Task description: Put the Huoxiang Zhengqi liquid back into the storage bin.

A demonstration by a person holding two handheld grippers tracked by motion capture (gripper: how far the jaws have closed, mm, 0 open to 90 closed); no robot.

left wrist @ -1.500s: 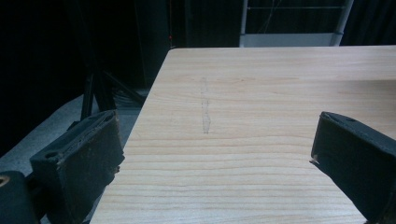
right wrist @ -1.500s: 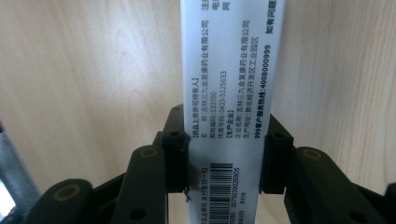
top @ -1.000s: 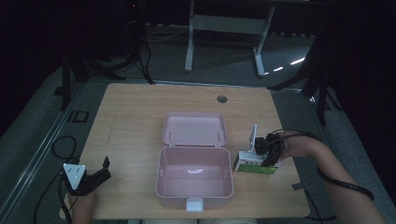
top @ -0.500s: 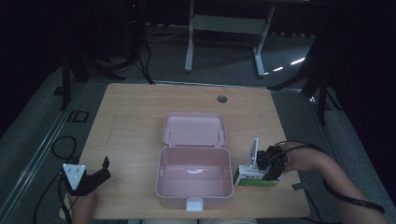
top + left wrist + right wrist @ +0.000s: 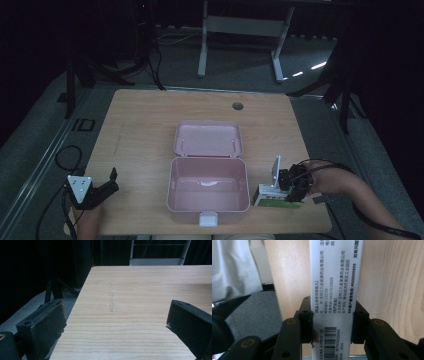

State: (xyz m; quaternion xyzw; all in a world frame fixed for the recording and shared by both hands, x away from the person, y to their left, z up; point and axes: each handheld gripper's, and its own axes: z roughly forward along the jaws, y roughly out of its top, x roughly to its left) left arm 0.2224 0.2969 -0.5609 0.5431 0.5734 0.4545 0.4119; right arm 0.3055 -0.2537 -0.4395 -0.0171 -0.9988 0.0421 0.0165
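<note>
White-and-green printed cardboard medicine box: clamped between the pads of the right claw, just right of the open pink plastic lunch box. Left claw: jaws held apart, nothing gripped, above the wooden worktop.

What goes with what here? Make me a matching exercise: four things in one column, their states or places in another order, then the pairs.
Things:
1. pink box
2. carton
3. left tongs
4. hole

States or places:
A. open, holding nothing, near the table's left front corner
B. lid swung back, nothing inside
C. near the table's far edge
D. clamped between the right tongs, just right of the pink box

Pairs: 1-B, 2-D, 3-A, 4-C
</note>
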